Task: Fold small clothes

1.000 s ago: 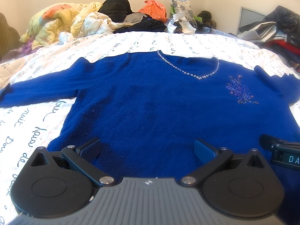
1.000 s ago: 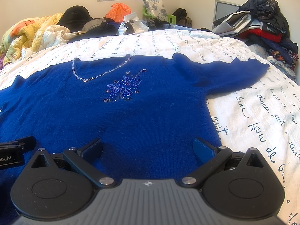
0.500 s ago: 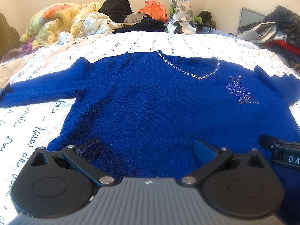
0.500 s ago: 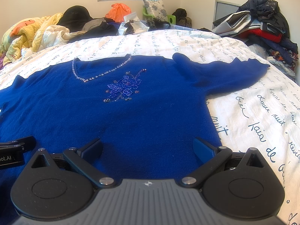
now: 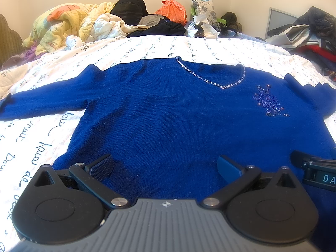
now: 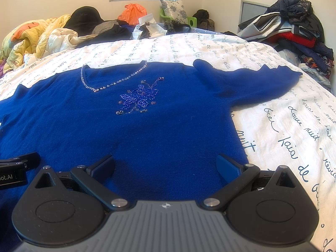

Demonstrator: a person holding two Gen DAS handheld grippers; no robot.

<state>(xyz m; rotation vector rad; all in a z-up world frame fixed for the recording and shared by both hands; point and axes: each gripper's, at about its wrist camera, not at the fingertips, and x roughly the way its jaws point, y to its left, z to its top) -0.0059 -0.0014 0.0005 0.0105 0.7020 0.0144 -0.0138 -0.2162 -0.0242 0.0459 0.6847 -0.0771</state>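
Both grippers have their fingers spread wide with nothing in them: the left gripper (image 5: 166,166) and right gripper (image 6: 166,166) sit side by side over the hem of a blue sweater (image 5: 178,113). It lies flat on the white script-print bedsheet (image 6: 283,126), sleeves out toward 9 and 3 o'clock, with a clothes pile (image 5: 88,25) up at 12.

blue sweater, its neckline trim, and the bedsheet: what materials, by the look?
Blue sweater: fine knit, likely wool or acrylic; matte, faintly ribbed and fuzzy surface.
Neckline trim: small rhinestones or beads, probably plastic or glass; they glint.
Bedsheet: thin woven fabric, cotton-like; matte white with printed script and soft wrinkles.
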